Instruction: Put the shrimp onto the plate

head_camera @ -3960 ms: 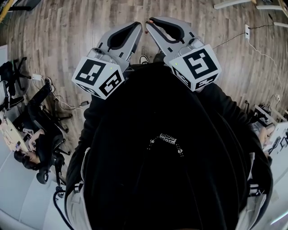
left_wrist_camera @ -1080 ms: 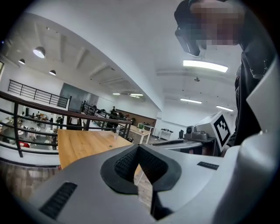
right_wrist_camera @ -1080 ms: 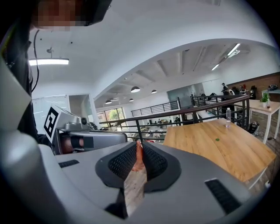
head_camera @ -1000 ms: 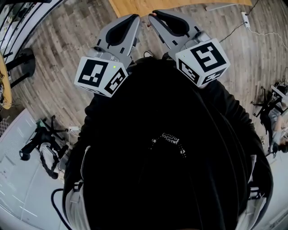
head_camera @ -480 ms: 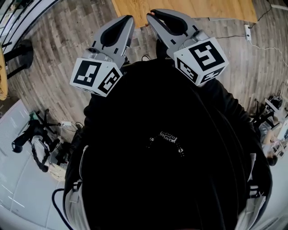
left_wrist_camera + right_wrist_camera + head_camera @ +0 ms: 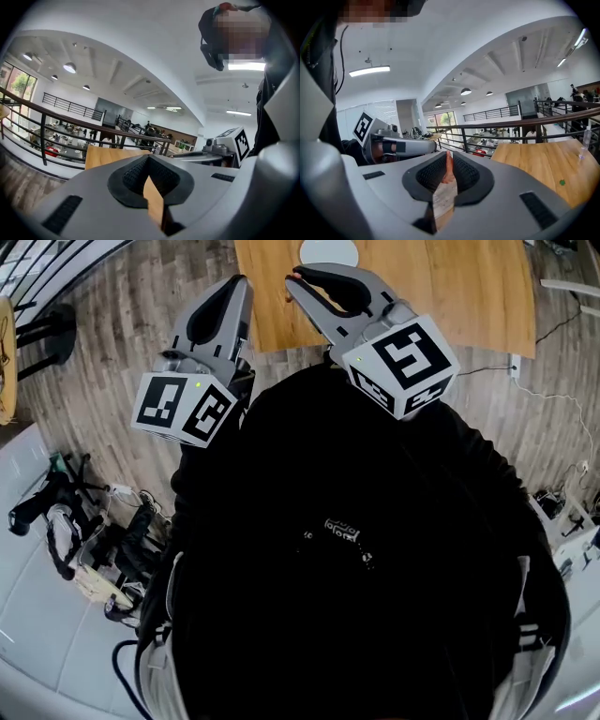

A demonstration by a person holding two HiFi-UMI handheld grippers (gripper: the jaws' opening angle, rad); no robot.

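A small orange-pink shrimp (image 6: pixel 448 169) is pinched between the pads of my right gripper (image 6: pixel 449 161); in the head view it pokes out at the tip of the right gripper (image 6: pixel 298 277). A white plate (image 6: pixel 328 251) lies on the wooden table (image 6: pixel 450 287) at the top edge, just beyond that tip. My left gripper (image 6: pixel 239 282) is held beside the right one over the table's near left corner. Seen from its own camera, the left gripper (image 6: pixel 149 161) is shut with nothing between its pads. Both grippers are held in front of the person's black-clothed chest.
Wood-plank floor surrounds the table. A white power strip (image 6: pixel 514 362) with cables lies on the floor at right, and bags and gear (image 6: pixel 94 540) at left. A clear bottle (image 6: pixel 583 140) and a small green item (image 6: pixel 562 183) are on the table. A dark railing (image 6: pixel 70 119) runs behind.
The head view has swung so the wooden table and white plate now show at the top. Both grippers have shifted slightly left; the right stays shut on the shrimp.
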